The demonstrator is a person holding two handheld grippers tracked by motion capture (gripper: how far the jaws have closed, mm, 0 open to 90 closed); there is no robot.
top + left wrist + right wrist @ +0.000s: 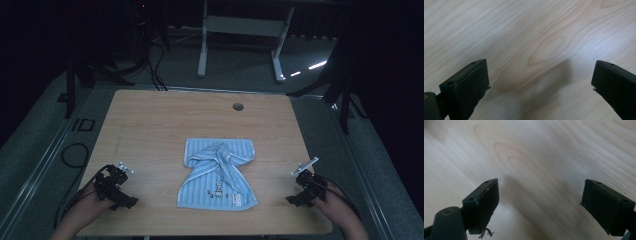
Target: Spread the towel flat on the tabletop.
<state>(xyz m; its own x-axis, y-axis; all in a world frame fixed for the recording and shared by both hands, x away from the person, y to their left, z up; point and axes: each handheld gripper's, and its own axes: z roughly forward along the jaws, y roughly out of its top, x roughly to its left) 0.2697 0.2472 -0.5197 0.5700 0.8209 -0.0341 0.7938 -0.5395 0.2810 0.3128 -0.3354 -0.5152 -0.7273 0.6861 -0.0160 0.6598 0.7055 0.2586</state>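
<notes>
Towel [217, 175] crumpled mid-table between left gripper [127, 202] and right gripper [292, 199]; fingers spread, empty.

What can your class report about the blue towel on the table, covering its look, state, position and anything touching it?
The towel is light blue cloth with fine pale stripes and a row of small dark marks near its front hem. It lies rumpled on the wooden table, slightly toward the person's edge: the far part spreads fairly flat, while a bunched fold runs diagonally across the middle, and the near part fans out toward the front-left. It rests on the tabletop alone. The left gripper and right gripper sit apart from it at either side, jaws open.
</notes>
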